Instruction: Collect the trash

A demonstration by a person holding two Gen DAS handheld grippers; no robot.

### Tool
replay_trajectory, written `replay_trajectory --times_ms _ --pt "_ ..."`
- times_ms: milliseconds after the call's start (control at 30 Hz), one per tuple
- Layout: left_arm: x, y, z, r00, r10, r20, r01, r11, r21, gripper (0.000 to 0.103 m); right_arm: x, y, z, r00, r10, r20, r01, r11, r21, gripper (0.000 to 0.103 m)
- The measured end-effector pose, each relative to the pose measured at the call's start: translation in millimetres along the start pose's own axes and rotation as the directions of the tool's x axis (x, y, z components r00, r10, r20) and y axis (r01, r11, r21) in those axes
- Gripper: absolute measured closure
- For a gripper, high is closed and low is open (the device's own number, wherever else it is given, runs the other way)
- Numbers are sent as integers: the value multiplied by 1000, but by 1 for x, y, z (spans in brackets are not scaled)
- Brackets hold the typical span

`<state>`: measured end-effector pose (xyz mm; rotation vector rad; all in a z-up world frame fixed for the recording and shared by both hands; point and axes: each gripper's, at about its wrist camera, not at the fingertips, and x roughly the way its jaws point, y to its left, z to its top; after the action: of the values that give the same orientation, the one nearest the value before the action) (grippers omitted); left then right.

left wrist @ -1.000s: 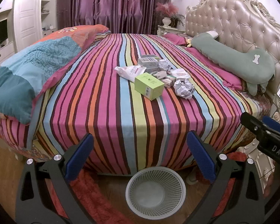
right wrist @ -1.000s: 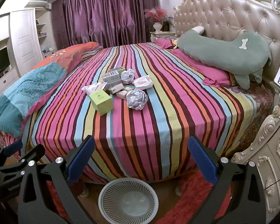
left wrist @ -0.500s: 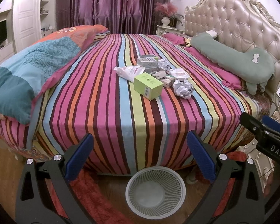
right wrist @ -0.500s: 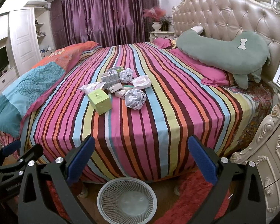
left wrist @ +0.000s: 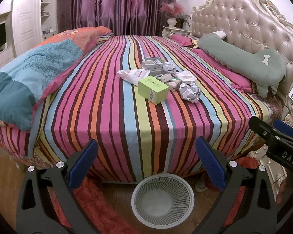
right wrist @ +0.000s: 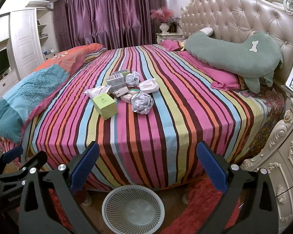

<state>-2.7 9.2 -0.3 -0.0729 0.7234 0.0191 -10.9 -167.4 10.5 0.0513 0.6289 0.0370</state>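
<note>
A heap of trash lies mid-bed on the striped sheet: a green box [left wrist: 153,89] [right wrist: 104,103], a crumpled paper ball [left wrist: 189,92] [right wrist: 142,102], a white plastic bag [left wrist: 133,74] [right wrist: 96,91], grey cartons [left wrist: 152,64] [right wrist: 116,79], a second paper ball [right wrist: 133,78] and small packets. A white mesh wastebasket [left wrist: 162,198] [right wrist: 133,208] stands empty on the floor at the bed's foot. My left gripper [left wrist: 146,163] hangs open above the basket, well short of the trash. My right gripper [right wrist: 148,164] is open too, also over the floor at the bed's edge.
A teal and orange quilt [left wrist: 29,74] is bunched on the bed's left side. A green bone-marked pillow [right wrist: 236,56] rests by the tufted headboard [right wrist: 244,15]. An ornate white nightstand [right wrist: 279,175] stands at the right. A red rug [left wrist: 99,200] covers the wooden floor.
Both views have shifted only slightly; the right gripper drifted a little to the right and toward the bed. Nothing was picked up or let go.
</note>
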Motion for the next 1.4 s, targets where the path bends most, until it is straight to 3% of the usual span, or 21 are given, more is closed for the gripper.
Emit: replay_trajectory --times_ms 867,1400 --pt "9 -4 -2 999 -15 -34 15 1000 -4 6 3 0 2 1000 7 -8 -7 1000 10 7" --pt "65 2 3 991 -14 -135 10 1000 -30 6 46 -8 4 997 -10 -70 11 1000 20 7"
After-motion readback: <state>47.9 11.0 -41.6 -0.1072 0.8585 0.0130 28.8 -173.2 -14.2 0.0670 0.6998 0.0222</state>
